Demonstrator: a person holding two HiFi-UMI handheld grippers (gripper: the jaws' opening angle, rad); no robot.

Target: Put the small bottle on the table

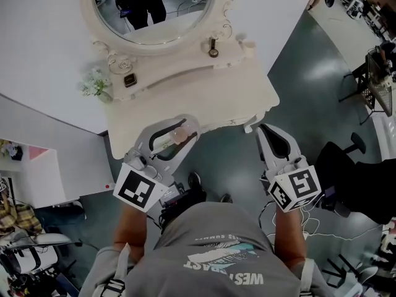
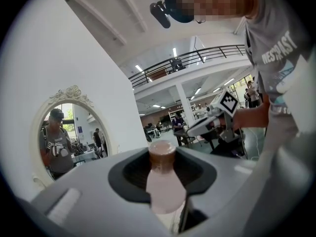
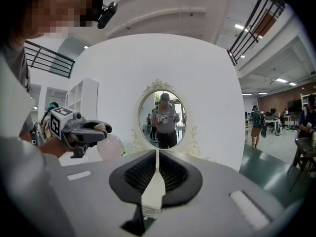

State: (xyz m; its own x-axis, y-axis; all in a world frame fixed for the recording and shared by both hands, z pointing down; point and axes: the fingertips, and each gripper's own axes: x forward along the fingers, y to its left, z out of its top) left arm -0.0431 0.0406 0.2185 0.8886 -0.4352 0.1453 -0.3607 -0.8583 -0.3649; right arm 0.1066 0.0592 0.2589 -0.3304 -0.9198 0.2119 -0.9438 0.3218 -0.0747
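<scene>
A small pale pink bottle point(image 1: 180, 136) with a brown cap point(image 2: 162, 152) sits between the jaws of my left gripper point(image 1: 184, 130), which is shut on its body. In the head view it hangs just off the front edge of the white dressing table point(image 1: 204, 98), left of centre. In the right gripper view the bottle point(image 3: 109, 146) shows under the left gripper point(image 3: 94, 130). My right gripper point(image 1: 263, 132) is shut with nothing in it, off the table's front right corner. Its closed jaws point(image 3: 157, 177) point at the oval mirror point(image 3: 165, 120).
On the table stand a small dark bottle point(image 1: 213, 47), a small square dark item point(image 1: 130, 80) and white flowers point(image 1: 96, 84) below the oval mirror point(image 1: 154, 5). A white shelf unit point(image 1: 37, 178) is at the left. A black chair point(image 1: 346, 159) stands at the right.
</scene>
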